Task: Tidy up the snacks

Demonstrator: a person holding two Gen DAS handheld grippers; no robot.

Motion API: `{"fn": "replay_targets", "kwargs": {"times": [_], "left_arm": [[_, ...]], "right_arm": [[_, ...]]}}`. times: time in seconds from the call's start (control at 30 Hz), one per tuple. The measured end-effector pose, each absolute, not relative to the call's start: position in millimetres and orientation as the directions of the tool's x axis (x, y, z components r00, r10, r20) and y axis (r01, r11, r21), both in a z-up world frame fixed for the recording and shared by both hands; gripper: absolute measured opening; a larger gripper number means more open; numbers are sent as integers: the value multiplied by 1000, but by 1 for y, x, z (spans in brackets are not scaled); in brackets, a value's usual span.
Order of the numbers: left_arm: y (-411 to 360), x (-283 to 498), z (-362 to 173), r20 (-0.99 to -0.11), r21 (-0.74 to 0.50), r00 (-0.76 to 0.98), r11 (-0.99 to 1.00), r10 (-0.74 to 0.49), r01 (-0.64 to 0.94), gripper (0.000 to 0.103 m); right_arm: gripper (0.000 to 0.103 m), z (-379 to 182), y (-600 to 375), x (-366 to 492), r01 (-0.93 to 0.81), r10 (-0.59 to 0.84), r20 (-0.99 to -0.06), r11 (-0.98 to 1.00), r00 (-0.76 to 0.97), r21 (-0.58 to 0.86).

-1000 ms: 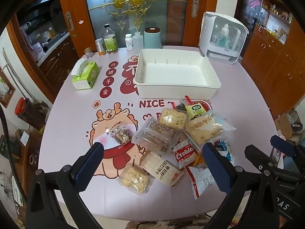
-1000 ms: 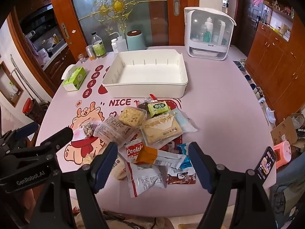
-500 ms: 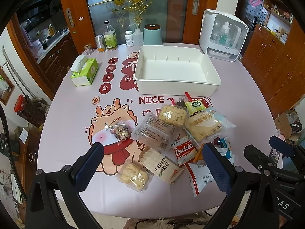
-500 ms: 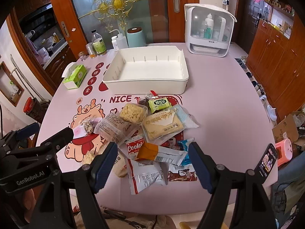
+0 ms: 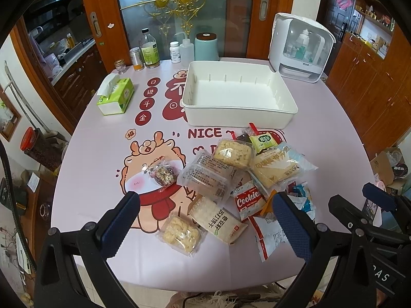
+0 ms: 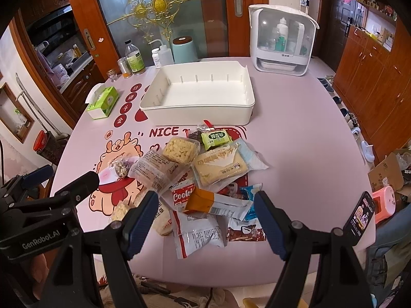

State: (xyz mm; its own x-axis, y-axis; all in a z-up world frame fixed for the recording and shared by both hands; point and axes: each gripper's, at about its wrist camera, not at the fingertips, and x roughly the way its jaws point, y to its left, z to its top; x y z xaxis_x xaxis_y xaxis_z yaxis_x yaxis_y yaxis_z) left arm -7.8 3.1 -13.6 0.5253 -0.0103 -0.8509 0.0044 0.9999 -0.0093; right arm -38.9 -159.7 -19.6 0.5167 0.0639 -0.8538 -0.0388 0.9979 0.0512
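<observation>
A pile of wrapped snacks point(image 5: 239, 177) lies on the near part of the pink table, also in the right wrist view point(image 6: 200, 179). It includes a red Cookies pack point(image 5: 248, 199), a green pack point(image 5: 262, 141) and a puffed-rice square point(image 5: 179, 232). An empty white tray point(image 5: 239, 113) stands behind the pile, also in the right wrist view point(image 6: 200, 114). My left gripper point(image 5: 205, 215) is open and empty above the near left snacks. My right gripper point(image 6: 205, 213) is open and empty above the near snacks.
A green tissue box point(image 5: 115, 97) sits at the left. Bottles and jars point(image 5: 151, 51) and a teal canister point(image 5: 205, 46) line the far edge. A white dispenser cabinet point(image 5: 300, 48) stands at the far right. A phone point(image 6: 359, 214) is near the right edge.
Both grippers have drawn back and risen a little, so the table and tray sit lower and farther in view. Both stay open. The snacks have not moved.
</observation>
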Motion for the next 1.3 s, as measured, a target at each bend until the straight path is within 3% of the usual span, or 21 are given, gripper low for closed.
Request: {"fn": "replay_targets", "kwargs": {"times": [1.3], "left_arm": [[-11, -30, 14, -797, 2, 604, 999, 28, -44, 102]], "right_arm": [[77, -5, -176, -46, -123, 134, -819, 989, 558, 78]]}}
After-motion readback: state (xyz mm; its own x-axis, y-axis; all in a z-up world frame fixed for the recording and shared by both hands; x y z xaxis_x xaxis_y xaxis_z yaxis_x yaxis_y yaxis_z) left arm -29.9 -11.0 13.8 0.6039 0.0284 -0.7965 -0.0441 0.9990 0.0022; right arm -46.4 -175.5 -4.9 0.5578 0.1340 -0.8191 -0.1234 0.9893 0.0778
